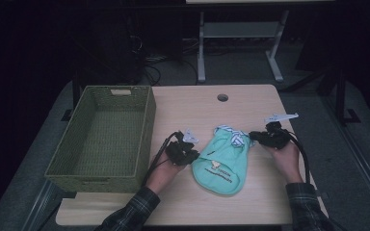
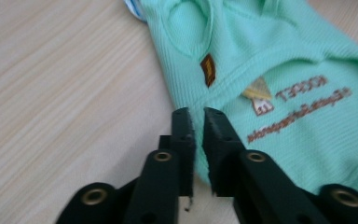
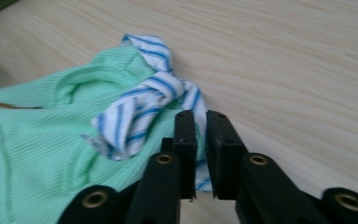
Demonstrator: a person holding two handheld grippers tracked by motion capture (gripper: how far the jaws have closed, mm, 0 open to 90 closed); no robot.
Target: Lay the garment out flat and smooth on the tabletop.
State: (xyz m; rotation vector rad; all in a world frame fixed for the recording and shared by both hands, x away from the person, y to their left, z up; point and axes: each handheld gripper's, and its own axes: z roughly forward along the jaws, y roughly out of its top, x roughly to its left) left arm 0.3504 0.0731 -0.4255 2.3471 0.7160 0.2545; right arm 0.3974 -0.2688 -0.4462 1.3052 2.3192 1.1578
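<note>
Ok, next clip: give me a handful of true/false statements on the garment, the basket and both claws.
1. The mint-green garment lies on the table. True.
2. The woven basket holds folded clothes. False: nothing lies inside it.
3. The left claw is closed on the garment's edge. True.
4. The right claw hovers wide open above bare wood. False: its jaws pinch the blue-striped trim.
5. The basket sits at the right claw's side of the table. False: it is beside the left claw.
</note>
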